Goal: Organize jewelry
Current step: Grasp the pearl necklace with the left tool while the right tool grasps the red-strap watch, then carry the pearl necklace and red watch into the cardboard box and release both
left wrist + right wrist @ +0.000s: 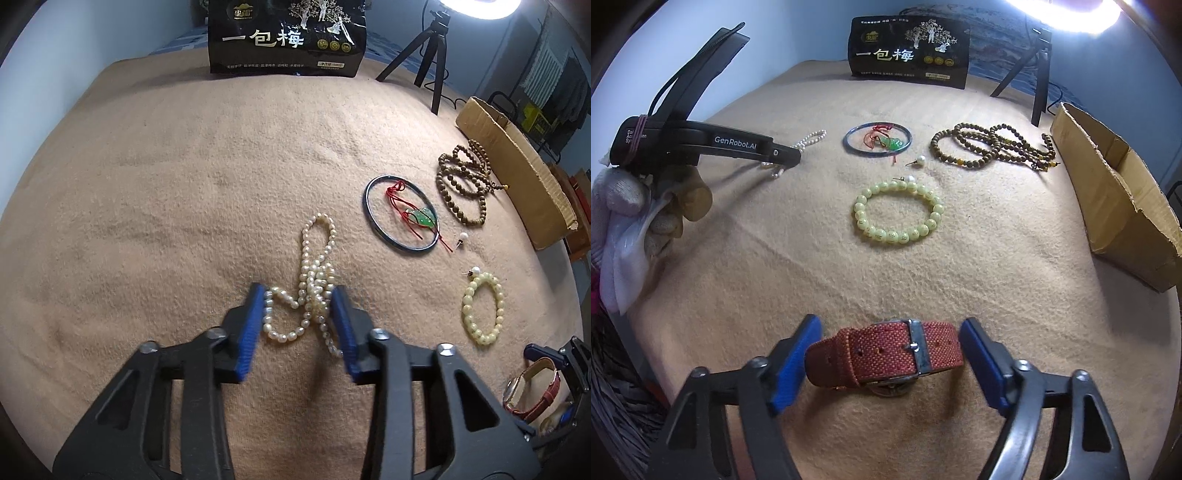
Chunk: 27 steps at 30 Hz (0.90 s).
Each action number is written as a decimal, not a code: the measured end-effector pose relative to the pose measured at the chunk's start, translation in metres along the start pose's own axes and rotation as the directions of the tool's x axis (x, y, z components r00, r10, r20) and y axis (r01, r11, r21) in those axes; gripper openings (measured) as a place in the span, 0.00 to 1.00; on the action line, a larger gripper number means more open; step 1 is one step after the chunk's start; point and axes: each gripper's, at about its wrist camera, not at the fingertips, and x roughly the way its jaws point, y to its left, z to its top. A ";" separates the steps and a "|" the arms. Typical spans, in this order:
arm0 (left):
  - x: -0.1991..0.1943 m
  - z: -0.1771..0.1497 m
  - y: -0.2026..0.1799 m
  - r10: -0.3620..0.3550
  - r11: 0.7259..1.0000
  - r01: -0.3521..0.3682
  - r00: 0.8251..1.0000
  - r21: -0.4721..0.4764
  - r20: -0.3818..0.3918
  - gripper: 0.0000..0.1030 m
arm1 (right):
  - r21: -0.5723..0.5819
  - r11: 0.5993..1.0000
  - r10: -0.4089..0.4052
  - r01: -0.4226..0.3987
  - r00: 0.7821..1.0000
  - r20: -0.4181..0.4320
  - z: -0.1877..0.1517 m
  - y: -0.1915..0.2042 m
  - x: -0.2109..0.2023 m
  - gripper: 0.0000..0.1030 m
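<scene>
Left wrist view, tan blanket [184, 184], cardboard box [517, 155]

1. A tan blanket [960, 266] spreads across the whole surface, lightly rippled.
2. At the far edge a black snack bag [909, 51] stands upright, white Chinese characters across its front, a pale tree-and-figures drawing above them.
3. Right of the bag, a black tripod [428, 48] plants its legs on the blanket; a bright ring light [480, 7] glares above it.
4. Along the right side lies a brown cardboard box [1115, 192], its top edge torn and ragged.
5. Behind everything, a pale blue wall [738, 14].
6. In the left wrist view, past the box, dark clutter too blurred to name.
</scene>
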 end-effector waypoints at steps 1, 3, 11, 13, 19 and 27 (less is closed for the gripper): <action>0.000 0.000 -0.001 -0.001 1.000 0.001 1.000 0.001 -0.001 0.23 | 0.001 1.000 0.002 -0.002 1.000 -0.001 0.000 0.000 -0.001 0.65; 0.001 0.000 -0.001 -0.008 1.000 0.008 1.000 0.004 0.000 0.11 | 0.000 1.000 0.002 -0.002 1.000 0.000 0.001 0.000 0.000 0.64; -0.008 0.003 0.006 -0.069 0.996 0.069 0.998 -0.057 0.014 0.06 | 0.006 1.000 0.000 -0.001 1.000 0.020 0.003 -0.002 -0.008 0.62; -0.013 0.005 0.007 -0.081 0.994 0.083 0.996 -0.065 0.025 0.06 | 0.016 1.000 -0.001 0.001 1.000 0.031 0.006 -0.005 -0.011 0.62; -0.035 0.014 0.001 -0.116 0.991 0.121 0.990 -0.065 0.079 0.06 | 0.053 0.999 -0.015 0.010 0.996 0.083 0.020 -0.017 -0.029 0.62; -0.065 0.032 -0.017 -0.187 0.980 0.196 0.971 -0.046 0.150 0.06 | 0.110 0.993 -0.063 0.046 0.987 0.149 0.040 -0.045 -0.053 0.62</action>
